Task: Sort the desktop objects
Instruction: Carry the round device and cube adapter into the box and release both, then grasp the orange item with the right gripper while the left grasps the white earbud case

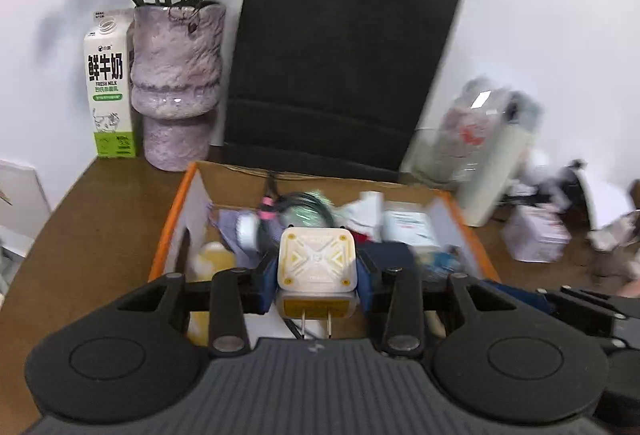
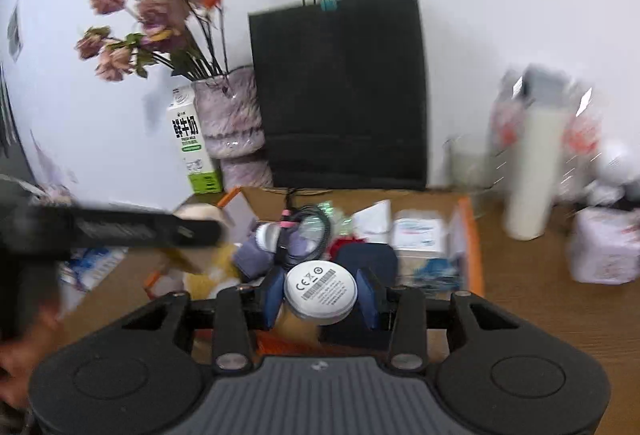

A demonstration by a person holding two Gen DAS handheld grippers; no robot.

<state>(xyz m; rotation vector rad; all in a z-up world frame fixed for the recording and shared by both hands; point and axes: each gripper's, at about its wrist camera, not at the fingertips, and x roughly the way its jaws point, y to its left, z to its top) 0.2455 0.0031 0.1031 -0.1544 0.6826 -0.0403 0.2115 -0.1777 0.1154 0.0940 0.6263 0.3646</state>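
1. So we've got two things in hand at once. The left gripper is clamped on a white square plug-in charger, blue pads squeezing its sides, two metal prongs pointing back at the camera. It sits lower centre of the left wrist view, held above the near edge of the box.

2. The right gripper is clamped on a white round puck, a flat disc with a CE mark and barcode label facing us, lower centre of the right wrist view. Probably a wireless charging pad or similar, but we can't say for sure.

3. Step-wise, we'd call this the carry: both items are gripped and up over the cardboard box with its orange edges, which is already stuffed with cables, cloth and small packets.

4. Next move, our guess: pick a spot for each one and set it down gently before letting go. We can't tell from here whether they're headed into the box or out of it.

5. Around it: a black paper bag stands behind the box, a purple marbled vase with dried flowers and a fresh milk carton at upper left, and blurry clutter on the right of the brown desk.
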